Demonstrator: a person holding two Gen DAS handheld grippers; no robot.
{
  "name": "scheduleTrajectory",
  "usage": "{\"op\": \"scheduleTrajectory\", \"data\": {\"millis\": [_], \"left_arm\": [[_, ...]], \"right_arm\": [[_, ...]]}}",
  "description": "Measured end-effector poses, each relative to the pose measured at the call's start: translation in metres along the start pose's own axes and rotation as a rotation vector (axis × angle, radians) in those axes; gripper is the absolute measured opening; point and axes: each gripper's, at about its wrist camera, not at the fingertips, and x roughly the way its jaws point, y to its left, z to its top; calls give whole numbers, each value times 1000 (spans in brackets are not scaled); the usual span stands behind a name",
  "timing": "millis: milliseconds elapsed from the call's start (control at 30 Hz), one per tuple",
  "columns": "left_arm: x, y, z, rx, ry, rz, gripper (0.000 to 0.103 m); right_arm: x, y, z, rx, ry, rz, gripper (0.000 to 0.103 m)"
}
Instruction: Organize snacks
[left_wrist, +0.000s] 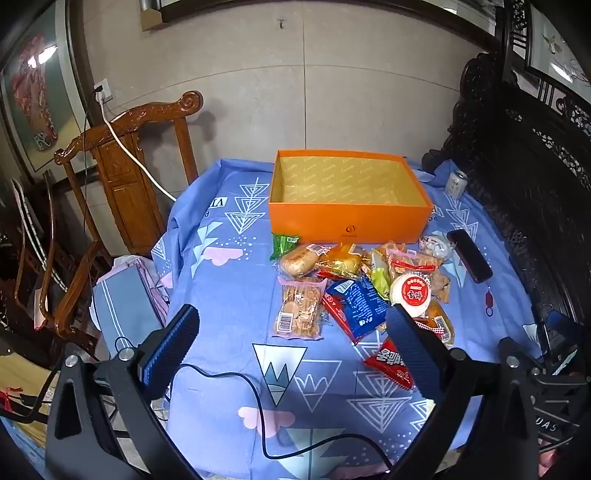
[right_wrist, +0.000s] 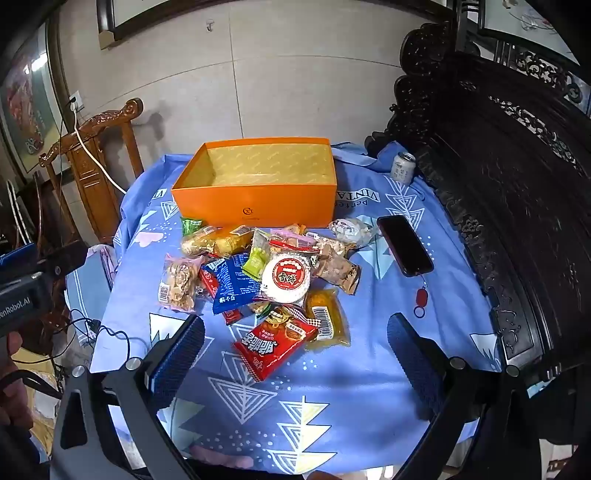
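Observation:
An open, empty orange box (left_wrist: 349, 218) (right_wrist: 255, 205) stands at the far side of the table. In front of it lies a pile of wrapped snacks: a red packet (right_wrist: 275, 345) (left_wrist: 391, 363) nearest me, a blue packet (right_wrist: 232, 284) (left_wrist: 356, 304), a round white-and-red cake (right_wrist: 286, 278) (left_wrist: 412, 295), a clear bag of biscuits (left_wrist: 299, 308) (right_wrist: 179, 282), a yellow pouch (right_wrist: 327, 319) and a bread roll (left_wrist: 299, 260). My left gripper (left_wrist: 291, 332) is open and empty above the table, short of the pile. My right gripper (right_wrist: 295, 341) is open and empty, its fingers either side of the red packet, above it.
A black phone (right_wrist: 404, 243) (left_wrist: 469, 254) with a red tag lies right of the pile. A drink can (right_wrist: 402, 166) (left_wrist: 456, 182) stands at the back right. A blue patterned cloth (right_wrist: 332, 398) covers the table. A wooden chair (left_wrist: 129, 158) stands left, dark carved furniture (right_wrist: 517, 184) right.

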Motion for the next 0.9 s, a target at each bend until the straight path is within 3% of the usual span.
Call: {"op": "scheduleTrajectory", "data": {"millis": [900], "left_arm": [[-4, 5, -5, 2, 5, 10, 99]], "right_arm": [[-1, 2, -3, -3, -1, 2, 100]]}}
